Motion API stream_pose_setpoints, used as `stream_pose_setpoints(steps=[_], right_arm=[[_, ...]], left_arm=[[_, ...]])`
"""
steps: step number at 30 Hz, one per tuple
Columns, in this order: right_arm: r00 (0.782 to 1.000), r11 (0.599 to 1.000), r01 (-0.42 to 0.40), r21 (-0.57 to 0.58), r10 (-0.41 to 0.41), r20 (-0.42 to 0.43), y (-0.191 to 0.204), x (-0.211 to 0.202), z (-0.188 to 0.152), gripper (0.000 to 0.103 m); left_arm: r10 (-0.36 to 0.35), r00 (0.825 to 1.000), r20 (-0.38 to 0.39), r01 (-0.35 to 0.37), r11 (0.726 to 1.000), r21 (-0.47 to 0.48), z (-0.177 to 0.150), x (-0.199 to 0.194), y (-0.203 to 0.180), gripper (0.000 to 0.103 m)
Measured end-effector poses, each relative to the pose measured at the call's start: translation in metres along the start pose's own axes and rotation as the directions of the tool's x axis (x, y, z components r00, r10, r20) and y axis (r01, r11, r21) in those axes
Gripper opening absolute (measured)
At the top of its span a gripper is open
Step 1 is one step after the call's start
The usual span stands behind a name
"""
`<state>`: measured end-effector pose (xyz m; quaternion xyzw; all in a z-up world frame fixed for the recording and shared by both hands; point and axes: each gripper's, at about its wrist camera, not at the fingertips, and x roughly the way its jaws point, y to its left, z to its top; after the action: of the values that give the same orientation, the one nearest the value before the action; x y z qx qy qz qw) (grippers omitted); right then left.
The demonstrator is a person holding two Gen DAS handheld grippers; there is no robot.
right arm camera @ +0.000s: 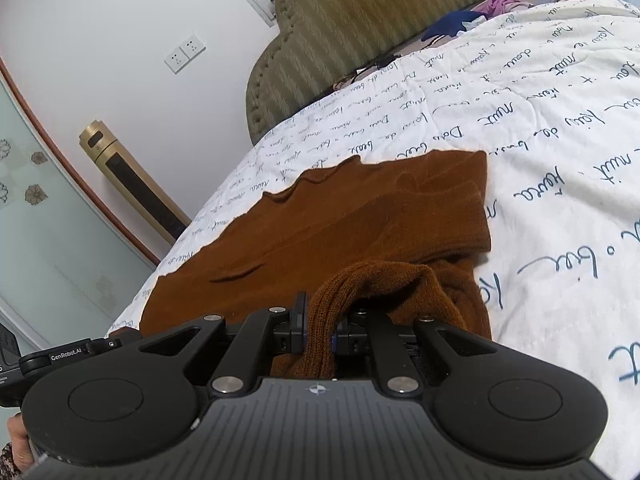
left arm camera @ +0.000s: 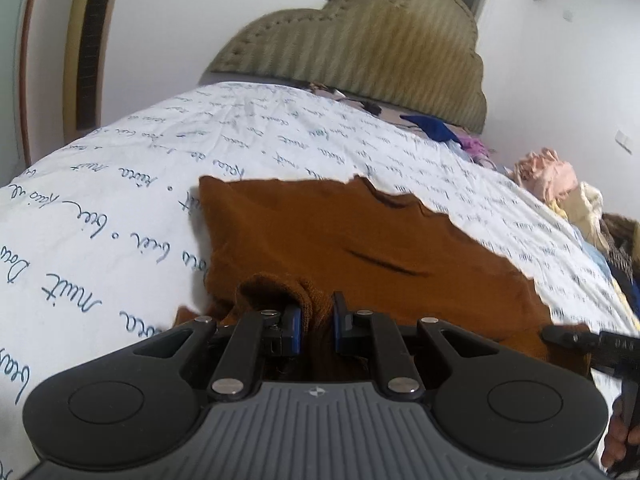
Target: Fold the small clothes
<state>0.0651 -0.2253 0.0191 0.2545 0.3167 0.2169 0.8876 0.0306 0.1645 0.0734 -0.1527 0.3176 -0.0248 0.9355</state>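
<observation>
Jaws of both your left gripper [left arm camera: 317,326] and right gripper [right arm camera: 319,330] pinch the brown sweater's [left arm camera: 340,240] near edge on the bed [left arm camera: 120,200]; mid-fold, next carry it evenly forward.

a bed [left arm camera: 120,184] in white script-printed cover carries a brown garment [left arm camera: 320,240] and loose clothes [left arm camera: 552,180].

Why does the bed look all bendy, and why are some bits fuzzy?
Left wrist view: the fisheye lens curves the bedspread and smears the headboard and the clothes pile near the edge. Right wrist view: the same bending tilts the bed; the brown garment close by looks sharp, and the light is soft with no glare.
</observation>
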Motion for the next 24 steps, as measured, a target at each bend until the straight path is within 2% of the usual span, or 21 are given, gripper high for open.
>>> stream_pose_setpoints(steps=[4, 6, 7, 10, 12, 16, 22, 24], right_arm=[[1.0, 1.0, 0.0, 0.013, 0.0, 0.004, -0.003, 0.006, 0.006, 0.015], [0.999, 0.999, 0.029, 0.034, -0.028, -0.034, -0.009, 0.016, 0.009, 0.015], [0.998, 0.998, 0.036, 0.052, -0.034, -0.052, -0.013, 0.021, 0.009, 0.015], [0.998, 0.995, 0.032, 0.09, -0.027, -0.058, -0.019, 0.024, 0.005, 0.015], [0.999, 0.997, 0.016, 0.076, -0.013, -0.037, -0.014, 0.019, 0.006, 0.015], [1.0, 0.999, -0.012, 0.039, 0.012, -0.006, -0.001, 0.015, 0.019, 0.015], [0.999, 0.999, 0.038, 0.037, -0.037, -0.003, 0.0, 0.039, 0.038, 0.015], [0.997, 0.996, 0.075, 0.044, -0.074, -0.03, -0.006, 0.05, 0.037, 0.015]], left_arm=[[0.032, 0.999, -0.017, -0.033, 0.998, -0.059, 0.008, 0.015, 0.009, 0.015], [0.078, 0.995, -0.066, -0.082, 0.995, -0.058, 0.009, 0.031, 0.011, 0.015], [0.077, 0.993, -0.092, -0.084, 0.994, -0.072, 0.008, 0.038, 0.013, 0.015], [0.084, 0.994, -0.077, -0.088, 0.995, -0.05, 0.008, 0.037, 0.011, 0.015], [0.08, 0.995, -0.059, -0.082, 0.996, -0.033, 0.011, 0.034, 0.008, 0.015], [0.049, 0.998, -0.044, -0.051, 0.997, -0.057, 0.022, 0.028, 0.008, 0.015], [0.078, 0.996, -0.037, -0.08, 0.994, -0.069, 0.042, 0.045, 0.008, 0.015], [0.098, 0.992, -0.085, -0.105, 0.991, -0.08, 0.043, 0.062, 0.013, 0.015]])
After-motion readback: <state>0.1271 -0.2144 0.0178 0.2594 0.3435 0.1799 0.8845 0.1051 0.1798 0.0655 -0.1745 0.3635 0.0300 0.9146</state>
